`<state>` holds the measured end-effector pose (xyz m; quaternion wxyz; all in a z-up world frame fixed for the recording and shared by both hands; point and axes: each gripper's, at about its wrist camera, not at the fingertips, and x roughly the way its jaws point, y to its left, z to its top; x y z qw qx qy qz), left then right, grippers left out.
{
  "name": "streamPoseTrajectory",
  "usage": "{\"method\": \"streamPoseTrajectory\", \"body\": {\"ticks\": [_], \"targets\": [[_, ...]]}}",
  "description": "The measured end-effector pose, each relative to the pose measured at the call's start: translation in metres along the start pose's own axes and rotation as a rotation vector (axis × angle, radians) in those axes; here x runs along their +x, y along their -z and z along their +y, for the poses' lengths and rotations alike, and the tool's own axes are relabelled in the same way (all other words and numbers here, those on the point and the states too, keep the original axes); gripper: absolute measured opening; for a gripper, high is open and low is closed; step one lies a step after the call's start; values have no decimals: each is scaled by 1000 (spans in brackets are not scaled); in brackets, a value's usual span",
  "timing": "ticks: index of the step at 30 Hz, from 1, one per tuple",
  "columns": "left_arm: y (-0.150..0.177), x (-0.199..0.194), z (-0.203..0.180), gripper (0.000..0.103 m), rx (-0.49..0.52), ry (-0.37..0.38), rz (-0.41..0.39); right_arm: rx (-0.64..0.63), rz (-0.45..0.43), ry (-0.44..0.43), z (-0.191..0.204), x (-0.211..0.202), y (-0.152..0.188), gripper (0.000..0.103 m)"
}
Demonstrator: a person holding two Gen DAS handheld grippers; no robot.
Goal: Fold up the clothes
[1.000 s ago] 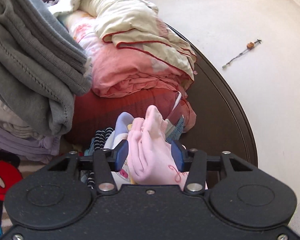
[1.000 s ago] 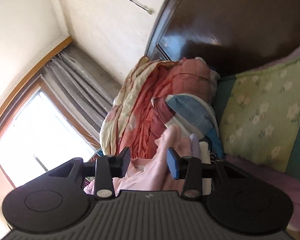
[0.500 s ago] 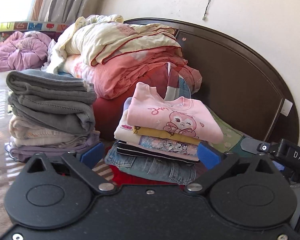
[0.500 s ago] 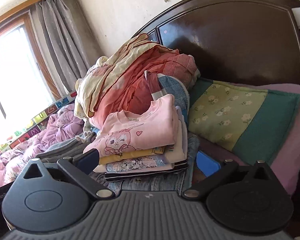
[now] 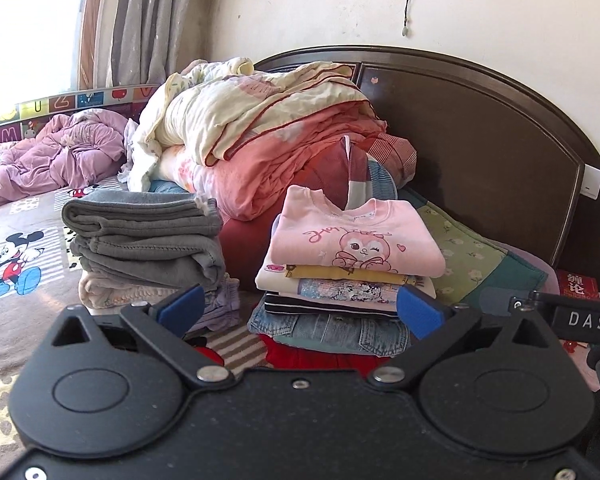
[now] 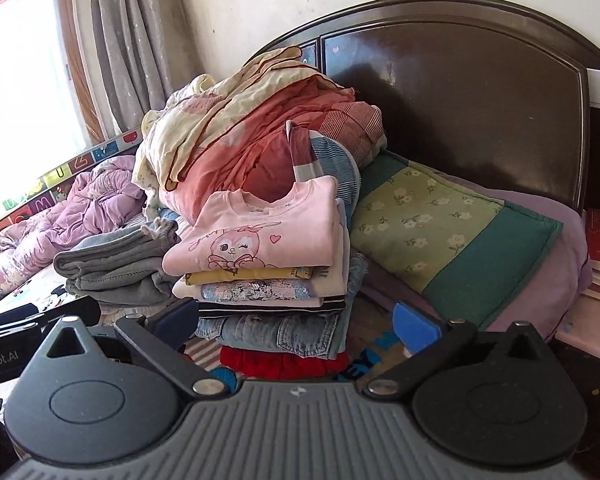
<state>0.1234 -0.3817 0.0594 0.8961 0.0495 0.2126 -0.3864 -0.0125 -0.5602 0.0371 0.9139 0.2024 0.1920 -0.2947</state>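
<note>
Your left claw (image 5: 300, 310) stands wide open with nothing between its blue pads (image 5: 182, 307). Just beyond it, a folded pink sweatshirt with a cartoon print (image 5: 354, 240) lies on top of a neat stack of folded clothes (image 5: 336, 300), with yellow, patterned, striped, denim and red layers under it. To the left, apart from that stack, sits a pile of folded grey knitwear (image 5: 144, 240) over paler pieces. Behind both, cream and coral quilts (image 5: 268, 136) are heaped against the dark wooden headboard (image 5: 480, 152). A green floral pillow (image 5: 476, 264) lies to the right, and your other claw's black body (image 5: 572, 320) shows at the right edge.
</note>
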Motion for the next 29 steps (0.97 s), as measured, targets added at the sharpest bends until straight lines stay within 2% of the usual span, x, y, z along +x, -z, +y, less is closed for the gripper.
{"method": "streamPoseTrajectory", "body": {"ticks": [5, 9, 21, 29], "targets": [[2, -9, -4, 103, -4, 5, -12, -18, 6, 13, 4, -8, 0, 103], [2, -13, -1, 103, -41, 38, -10, -29, 4, 21, 8, -14, 0, 103], [0, -22, -4, 103, 13, -4, -9, -23, 2, 40, 9, -22, -1, 103], [1, -27, -3, 103, 5, 18, -10, -32, 7, 35, 14, -26, 0, 103]]}}
